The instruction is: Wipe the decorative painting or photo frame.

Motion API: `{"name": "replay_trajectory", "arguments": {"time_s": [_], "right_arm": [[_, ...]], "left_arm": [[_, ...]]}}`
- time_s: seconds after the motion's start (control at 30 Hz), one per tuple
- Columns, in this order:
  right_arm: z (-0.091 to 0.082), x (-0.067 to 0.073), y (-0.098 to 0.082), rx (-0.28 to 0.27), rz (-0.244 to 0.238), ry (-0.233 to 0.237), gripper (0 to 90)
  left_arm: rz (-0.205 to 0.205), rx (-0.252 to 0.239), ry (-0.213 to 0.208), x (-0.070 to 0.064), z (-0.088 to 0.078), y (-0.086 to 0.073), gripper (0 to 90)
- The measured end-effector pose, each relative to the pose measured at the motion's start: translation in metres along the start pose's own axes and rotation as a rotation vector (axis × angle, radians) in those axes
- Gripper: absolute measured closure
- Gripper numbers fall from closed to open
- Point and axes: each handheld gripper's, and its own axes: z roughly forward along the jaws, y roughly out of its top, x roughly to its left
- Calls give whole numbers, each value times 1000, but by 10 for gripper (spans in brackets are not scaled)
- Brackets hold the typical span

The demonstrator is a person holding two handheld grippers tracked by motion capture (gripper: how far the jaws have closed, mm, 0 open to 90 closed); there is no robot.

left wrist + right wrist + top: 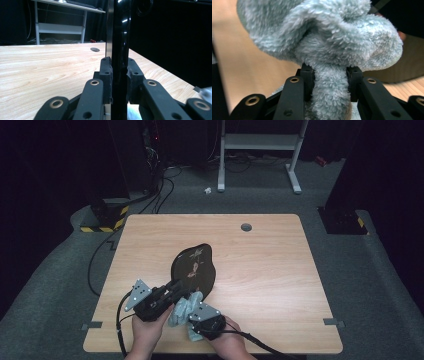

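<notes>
Judging by how things lie, the wiping looks barely under way: the left claw (176, 286) pinches the near rim of a glossy black plate (194, 266) and props it tilted over the pale wood-grain worktop (260, 270), while the right claw (194, 312) is pressed together on a bunched light-blue cloth (183, 308) just beside the plate's lower edge. Whether the cloth touches the plate I cannot tell. Some pale marks show on the dark face, so most of the cleaning seems left to do. The plate is thin, hard and mirror-shiny, roughly round with a flattened far end; the cloth (319, 42) is thick, fluffy microfibre, crumpled into soft folds above the pads
</notes>
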Motion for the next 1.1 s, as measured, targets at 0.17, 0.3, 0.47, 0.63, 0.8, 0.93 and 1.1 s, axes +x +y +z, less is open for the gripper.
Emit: {"name": "replay_trajectory", "arguments": {"time_s": [0.17, 0.3, 0.47, 0.63, 0.8, 0.93, 1.1], "right_arm": [[12, -25, -14, 59, 47, -38, 670], [20, -34, -26, 99, 77, -47, 669], [20, -36, -30, 91, 82, -46, 668], [19, -36, -30, 86, 85, -45, 667], [7, -40, -28, 54, 99, -48, 666], [-5, -47, -26, 22, 123, -70, 663], [-10, -55, -31, 19, 156, -89, 661]], "left_arm": [[1, 0, 1, 0, 0, 0, 785], [3, -2, 1, 0, 0, 0, 784], [2, -1, -2, 0, 0, 0, 783], [0, -6, -4, 1, 0, -1, 782], [0, -6, -8, 1, 0, -1, 780], [3, -1, -10, 1, 1, 0, 775], [20, 17, 0, 0, 2, -1, 754]]}}
